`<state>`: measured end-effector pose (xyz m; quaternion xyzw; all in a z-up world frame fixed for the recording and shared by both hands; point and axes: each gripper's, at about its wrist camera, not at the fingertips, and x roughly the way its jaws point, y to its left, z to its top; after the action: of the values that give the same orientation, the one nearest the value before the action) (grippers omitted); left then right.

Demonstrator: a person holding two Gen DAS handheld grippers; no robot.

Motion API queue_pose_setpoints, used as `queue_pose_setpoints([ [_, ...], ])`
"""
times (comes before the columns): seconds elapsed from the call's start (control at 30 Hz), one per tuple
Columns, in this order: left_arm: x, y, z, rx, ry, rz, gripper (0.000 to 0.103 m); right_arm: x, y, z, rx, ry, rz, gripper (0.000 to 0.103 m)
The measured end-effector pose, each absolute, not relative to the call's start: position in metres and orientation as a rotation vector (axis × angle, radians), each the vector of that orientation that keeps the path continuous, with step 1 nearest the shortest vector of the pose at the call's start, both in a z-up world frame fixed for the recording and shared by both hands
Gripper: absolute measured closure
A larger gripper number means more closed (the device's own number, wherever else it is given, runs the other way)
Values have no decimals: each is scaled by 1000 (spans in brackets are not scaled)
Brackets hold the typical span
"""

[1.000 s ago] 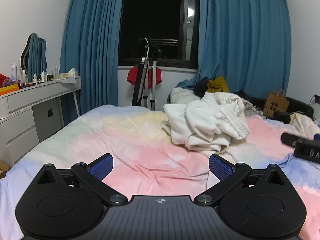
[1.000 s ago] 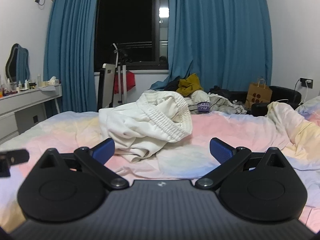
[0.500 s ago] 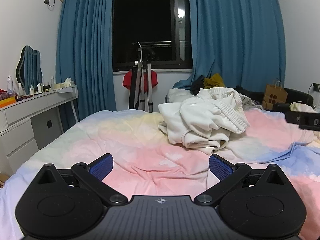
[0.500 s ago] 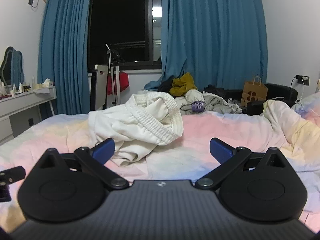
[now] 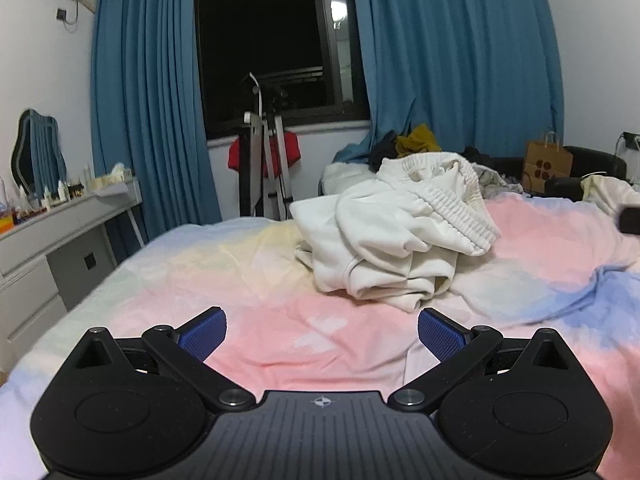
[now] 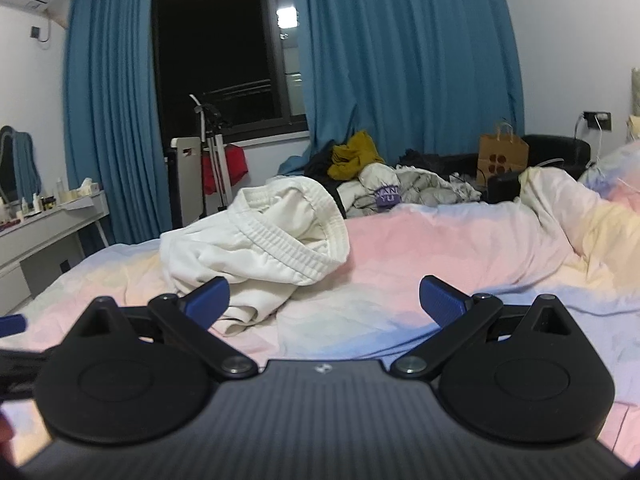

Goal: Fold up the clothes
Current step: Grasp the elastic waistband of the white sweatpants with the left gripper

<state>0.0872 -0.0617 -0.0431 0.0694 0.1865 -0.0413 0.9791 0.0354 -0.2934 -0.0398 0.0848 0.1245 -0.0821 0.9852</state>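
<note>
A crumpled cream-white garment (image 5: 396,240) with a ribbed elastic waistband lies in a heap on the pastel bed cover (image 5: 248,280). It also shows in the right wrist view (image 6: 260,248). My left gripper (image 5: 322,334) is open and empty, short of the heap and a little to its left. My right gripper (image 6: 324,300) is open and empty, with its left blue pad (image 6: 210,300) in front of the heap's near edge. The left gripper's tip (image 6: 10,322) shows at the left edge of the right wrist view.
A pile of other clothes (image 6: 372,184) lies beyond the bed by the blue curtains (image 6: 400,60). A white dresser (image 5: 48,240) stands at the left. A tripod and rack (image 5: 260,168) stand under the window. A paper bag (image 6: 502,154) and a rumpled duvet (image 6: 560,208) are at the right.
Both grippers have moved nearer to the cream garment and tilted up a little. The garment has not moved. Both grippers stay open.
</note>
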Motion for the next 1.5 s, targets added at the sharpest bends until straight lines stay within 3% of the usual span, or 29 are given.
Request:
queue_pose_setpoints([
  [0.47, 308, -172, 3, 159, 379, -199, 8, 69, -311, -68, 270, 319, -216, 0],
  [0.7, 430, -220, -2, 104, 514, -158, 15, 99, -318, -100, 334, 393, -191, 0],
  [0.8, 462, -219, -11, 70, 555, -107, 31, 109, -320, -112, 347, 404, -184, 0],
  [0.9, 489, -216, -19, 33, 601, -53, 62, 115, -324, -121, 359, 418, -185, 0],
  [1.13, 445, -184, 11, -79, 513, -175, 84, 114, -324, -124, 347, 383, -159, 0],
  [1.3, 365, -141, 57, -117, 402, -297, 87, 103, -323, -111, 345, 310, -154, 0],
  [1.5, 271, -56, 73, -183, 374, -312, 88, 81, -323, -94, 368, 230, -136, 0],
])
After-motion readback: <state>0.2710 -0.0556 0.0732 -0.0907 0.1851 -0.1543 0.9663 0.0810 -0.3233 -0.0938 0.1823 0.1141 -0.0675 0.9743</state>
